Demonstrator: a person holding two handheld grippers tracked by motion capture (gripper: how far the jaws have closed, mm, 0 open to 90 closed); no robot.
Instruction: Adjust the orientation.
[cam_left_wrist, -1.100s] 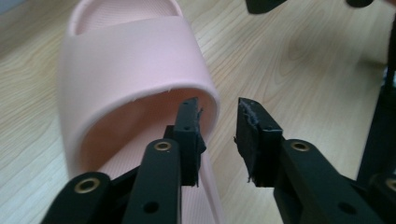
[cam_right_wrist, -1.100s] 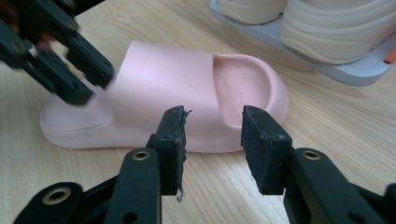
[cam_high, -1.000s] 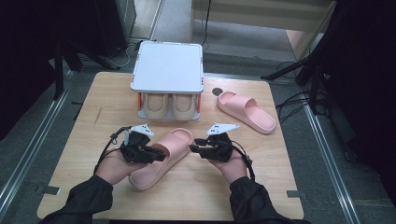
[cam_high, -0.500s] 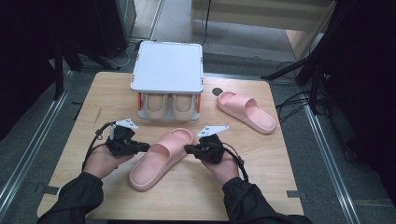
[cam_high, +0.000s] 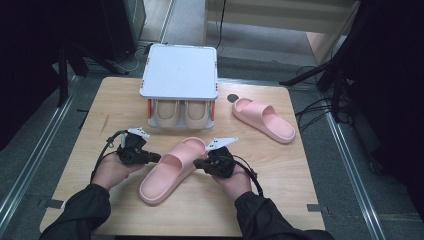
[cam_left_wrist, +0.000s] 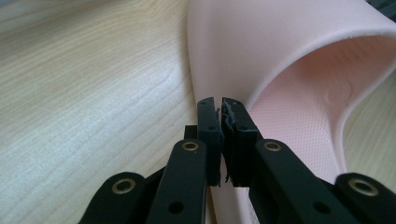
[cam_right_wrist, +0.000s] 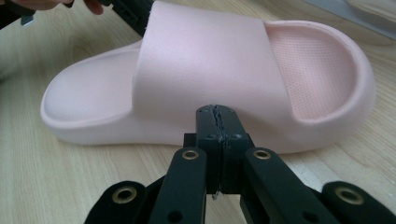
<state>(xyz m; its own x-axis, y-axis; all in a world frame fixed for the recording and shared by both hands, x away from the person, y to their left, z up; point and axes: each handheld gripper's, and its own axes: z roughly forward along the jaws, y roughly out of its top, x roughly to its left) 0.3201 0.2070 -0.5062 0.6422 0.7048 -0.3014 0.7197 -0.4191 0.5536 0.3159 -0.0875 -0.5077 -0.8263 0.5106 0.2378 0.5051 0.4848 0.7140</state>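
A pink slipper (cam_high: 172, 170) lies slantwise on the wooden table (cam_high: 300, 175), between my two grippers. My left gripper (cam_high: 157, 158) points at its left side. In the left gripper view, that gripper (cam_left_wrist: 219, 103) has just been closing and is shut with nothing between the jaws, its tips right beside the slipper's strap (cam_left_wrist: 261, 51). My right gripper (cam_high: 196, 163) points at the slipper's right side. In the right gripper view, this gripper (cam_right_wrist: 217, 111) is shut and empty, its tips at the slipper's sole wall (cam_right_wrist: 205, 60).
A second pink slipper (cam_high: 263, 119) lies at the back right of the table. At the back middle stands a white-topped rack (cam_high: 180, 70) with a beige pair (cam_high: 175, 114) on its lower shelf. A small dark disc (cam_high: 232, 98) lies beside it.
Both grippers' jaws have closed. My left hand has drawn back to the left and sunk, so its tips now sit at the slipper's edge. The slipper lies where it was.
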